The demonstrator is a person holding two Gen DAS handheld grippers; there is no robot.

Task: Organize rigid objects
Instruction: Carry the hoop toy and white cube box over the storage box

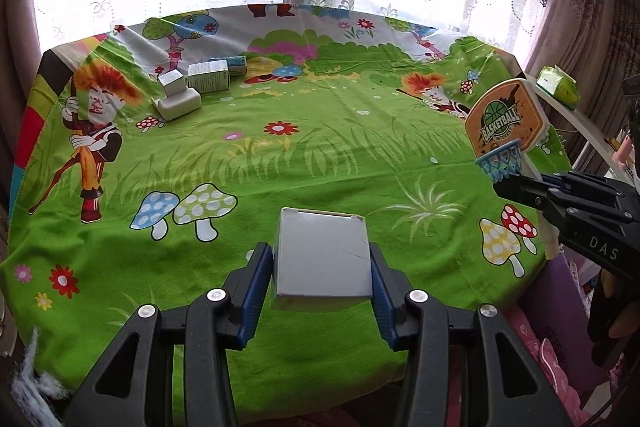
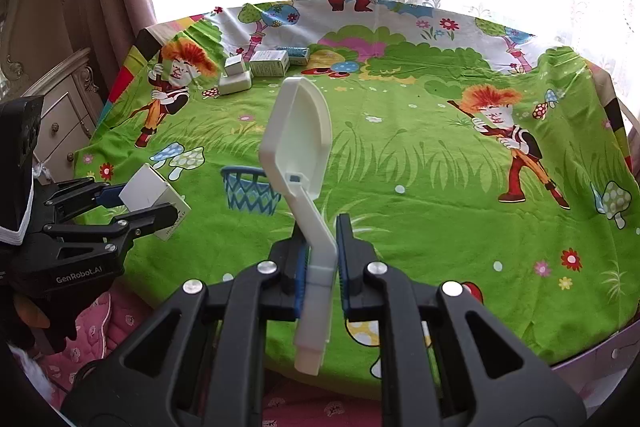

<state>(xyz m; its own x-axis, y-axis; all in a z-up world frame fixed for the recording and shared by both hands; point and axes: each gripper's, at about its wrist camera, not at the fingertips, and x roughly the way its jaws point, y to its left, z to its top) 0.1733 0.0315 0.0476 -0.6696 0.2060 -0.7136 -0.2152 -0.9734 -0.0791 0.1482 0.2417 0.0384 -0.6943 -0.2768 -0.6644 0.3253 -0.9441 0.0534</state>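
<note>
Black grippers (image 1: pixel 322 267) (image 2: pixel 322 251) — blue pads (image 1: pixel 256 287), silver screws, white "GenRobot.AI" lettering.

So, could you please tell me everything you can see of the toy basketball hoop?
The hoop is a small plastic toy: an orange backboard printed "BASKETBALL" with a green ball logo, a white rim edge and plain white back, a blue net below, and a white stem. The right gripper is shut on the stem, holding it tilted above the cartoon cloth. Nothing else touches it.

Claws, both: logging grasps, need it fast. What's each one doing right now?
Left claw: closed on the white box.
Right claw: closed on the toy basketball hoop, gripping its white stem.
</note>
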